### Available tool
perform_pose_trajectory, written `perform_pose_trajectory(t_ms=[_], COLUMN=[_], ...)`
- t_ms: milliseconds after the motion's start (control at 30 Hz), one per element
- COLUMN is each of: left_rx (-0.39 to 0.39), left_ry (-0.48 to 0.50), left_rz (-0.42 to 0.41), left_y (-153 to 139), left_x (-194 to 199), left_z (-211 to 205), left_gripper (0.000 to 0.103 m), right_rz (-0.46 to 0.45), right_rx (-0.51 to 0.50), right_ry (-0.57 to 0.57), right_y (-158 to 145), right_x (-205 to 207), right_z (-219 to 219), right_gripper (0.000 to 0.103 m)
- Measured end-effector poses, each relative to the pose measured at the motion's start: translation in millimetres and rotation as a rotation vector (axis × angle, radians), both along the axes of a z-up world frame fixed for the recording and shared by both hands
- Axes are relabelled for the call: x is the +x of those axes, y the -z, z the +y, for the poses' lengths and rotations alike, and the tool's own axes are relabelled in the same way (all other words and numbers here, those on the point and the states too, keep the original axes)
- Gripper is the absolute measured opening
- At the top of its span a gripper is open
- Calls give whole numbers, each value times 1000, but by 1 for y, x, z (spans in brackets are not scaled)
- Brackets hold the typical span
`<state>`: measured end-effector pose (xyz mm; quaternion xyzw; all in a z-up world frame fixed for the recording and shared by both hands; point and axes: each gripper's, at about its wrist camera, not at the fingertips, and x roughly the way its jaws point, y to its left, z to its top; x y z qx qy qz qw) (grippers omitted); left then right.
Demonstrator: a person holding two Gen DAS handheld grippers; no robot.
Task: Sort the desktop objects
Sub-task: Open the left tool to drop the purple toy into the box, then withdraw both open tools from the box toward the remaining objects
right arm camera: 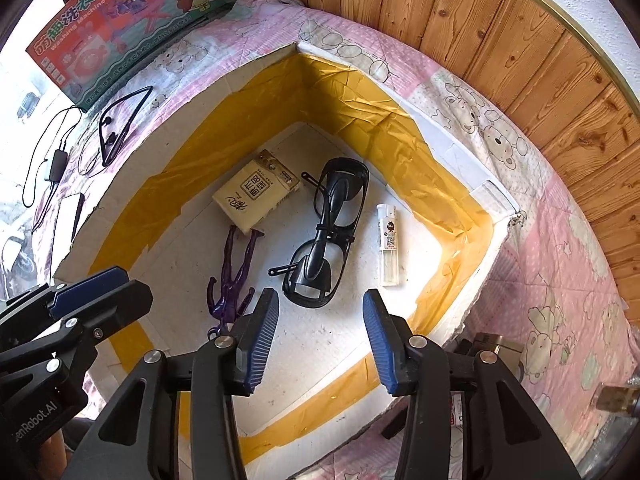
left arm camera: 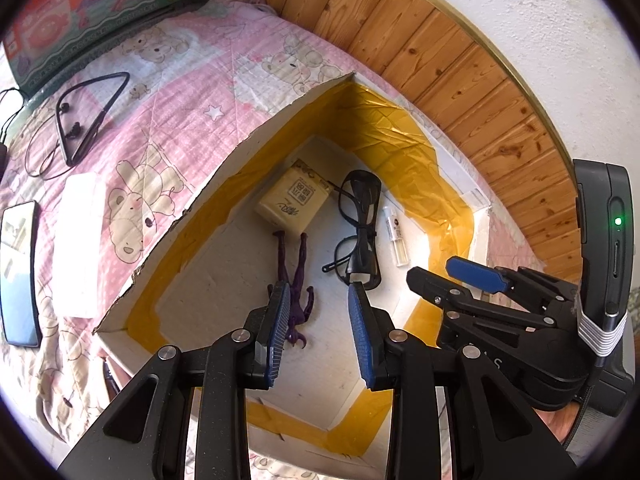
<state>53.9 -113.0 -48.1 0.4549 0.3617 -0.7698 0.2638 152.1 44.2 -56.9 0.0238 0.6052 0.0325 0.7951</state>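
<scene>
Both of my grippers hang over an open white box (right arm camera: 494, 194) lined with yellow tape, which rests on a pink bear-print bedspread (left arm camera: 168, 92). My left gripper (left arm camera: 320, 300) has its jaws apart with nothing between them; my right gripper (right arm camera: 320, 312) likewise stands apart and empty. The box holds four items. Directly ahead of my right gripper lie black glasses (right arm camera: 332, 236), folded. Just to their right lies a small clear lighter (right arm camera: 389, 244). Ahead and to the left, a purple figurine (right arm camera: 232, 276) lies flat, its legs touching a tan tissue pack (right arm camera: 256, 196) farther in. Outside the box, well to the left of my left gripper, are a black neckband headset (left arm camera: 86, 116), a white block (left arm camera: 78, 240) and a phone (left arm camera: 18, 272).
</scene>
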Motion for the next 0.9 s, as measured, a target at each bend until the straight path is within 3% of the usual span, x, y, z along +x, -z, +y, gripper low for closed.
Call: perform_pose_trajectory(t_ms=[533,900], left_rx=[-56,-99], left_ry=[7,19], left_rz=[18,47], left_y=[-14,-26], left_x=[6,16], left_z=[16,27], left_gripper=[32,32], right_rz=[-69,-143], right_rx=[-38,-10], right_ry=[-77,-100], right_y=[-29,-55], right_x=[-46,-75], right_z=[18,34], right_gripper=[51,54])
